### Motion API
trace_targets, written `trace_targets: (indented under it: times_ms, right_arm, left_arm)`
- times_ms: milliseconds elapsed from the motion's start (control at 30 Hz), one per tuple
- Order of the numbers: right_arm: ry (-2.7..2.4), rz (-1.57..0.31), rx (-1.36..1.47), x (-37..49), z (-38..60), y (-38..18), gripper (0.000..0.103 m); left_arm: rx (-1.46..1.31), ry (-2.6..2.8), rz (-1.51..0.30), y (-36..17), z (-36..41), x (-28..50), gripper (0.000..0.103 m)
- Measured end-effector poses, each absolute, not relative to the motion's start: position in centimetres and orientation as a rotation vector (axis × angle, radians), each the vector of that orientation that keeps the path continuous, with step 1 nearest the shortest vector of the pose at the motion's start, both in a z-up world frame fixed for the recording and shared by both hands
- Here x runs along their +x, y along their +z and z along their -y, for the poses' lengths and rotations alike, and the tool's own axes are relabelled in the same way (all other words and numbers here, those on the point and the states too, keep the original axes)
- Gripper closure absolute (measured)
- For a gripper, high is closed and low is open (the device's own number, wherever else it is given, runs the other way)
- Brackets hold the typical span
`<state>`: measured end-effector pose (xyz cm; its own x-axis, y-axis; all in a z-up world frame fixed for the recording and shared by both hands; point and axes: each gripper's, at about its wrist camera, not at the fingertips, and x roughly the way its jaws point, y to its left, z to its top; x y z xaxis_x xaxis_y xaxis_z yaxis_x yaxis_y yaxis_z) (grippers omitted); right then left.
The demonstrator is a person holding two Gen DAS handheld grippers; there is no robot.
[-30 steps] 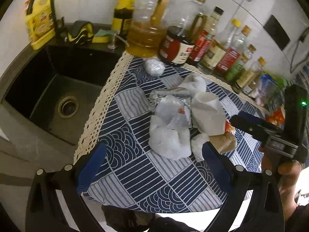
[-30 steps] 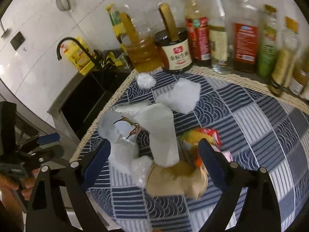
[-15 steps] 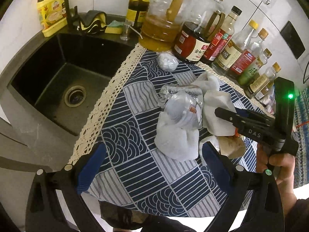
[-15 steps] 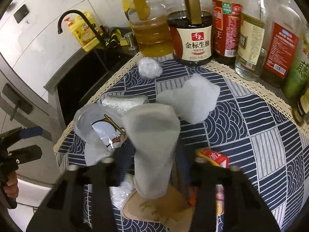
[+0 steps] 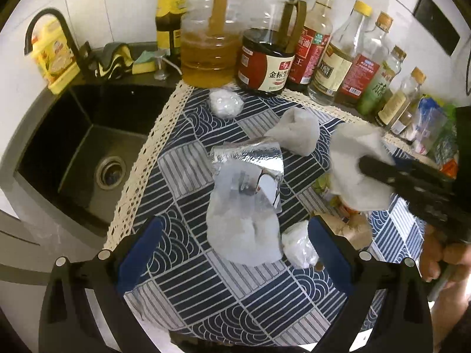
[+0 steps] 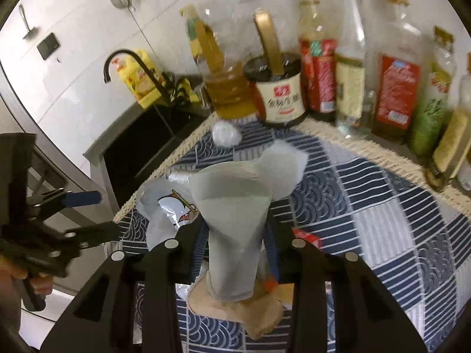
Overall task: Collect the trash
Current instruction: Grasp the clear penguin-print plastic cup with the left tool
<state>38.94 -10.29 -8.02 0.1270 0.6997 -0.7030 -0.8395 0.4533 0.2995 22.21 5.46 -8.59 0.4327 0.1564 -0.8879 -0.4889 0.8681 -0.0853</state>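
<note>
Trash lies on a blue patterned tablecloth (image 5: 223, 300). My right gripper (image 6: 235, 235) is shut on a white paper cup (image 6: 232, 220), pinching its lower half and holding it tilted above a brown paper bag (image 6: 235, 311). In the left wrist view the same cup (image 5: 353, 158) sits at the right under that gripper (image 5: 379, 173). My left gripper (image 5: 235, 247) stands open over a clear plastic bag (image 5: 241, 223), with nothing between its fingers. A foil wrapper (image 5: 250, 156), a crumpled tissue (image 5: 297, 132), a small plastic wad (image 5: 226, 104) and a white wad (image 5: 298, 248) lie around.
A black sink (image 5: 88, 135) with a faucet (image 5: 44, 23) lies left of the cloth's lace edge. A row of oil and sauce bottles (image 5: 265, 58) lines the back wall. A red snack wrapper (image 6: 306, 236) lies right of the cup. A hand (image 5: 441, 256) holds the right gripper.
The right gripper's jaws went from wide open to shut on the paper cup, which now stands tilted off the cloth. The left gripper moved nearer to the trash pile.
</note>
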Motion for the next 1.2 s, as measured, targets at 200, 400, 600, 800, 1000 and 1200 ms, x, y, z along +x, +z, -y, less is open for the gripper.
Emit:
trace_targets:
  times_ms: [200,400,600,800,1000,1200]
  right_arm:
    - [1.111,-0.851,-0.139,39.0,13.9,-6.2,0.067]
    - [1.082,-0.851,-0.075,39.3,17.2,-6.0,0.067]
    - [1.058,-0.907,-0.016,39.5,19.5,-8.2,0.067]
    - [1.028,-0.942,0.018,39.7,20.9,-9.8,0.067]
    - [0.991,-0.955,0.038,40.3,22.0,-10.6,0.067]
    - [0.988,-0.953,0.043,40.5,22.4,-10.7,0.067]
  left_arm:
    - [-0.313,0.407,-1.097,-9.3,-4.1,24.8,0.007]
    - [-0.223,0.466,-1.168,-10.8,-3.7,27.3,0.007]
    - [-0.156,0.516,-1.256,-13.0,-4.8,29.3,0.007]
    - [-0.079,0.526,-1.334,-14.8,-4.7,30.6,0.007]
    - [-0.049,0.534,-1.379,-15.8,-4.9,31.2,0.03]
    - [-0.095,0.528,-1.368,-15.5,-5.4,30.9,0.036]
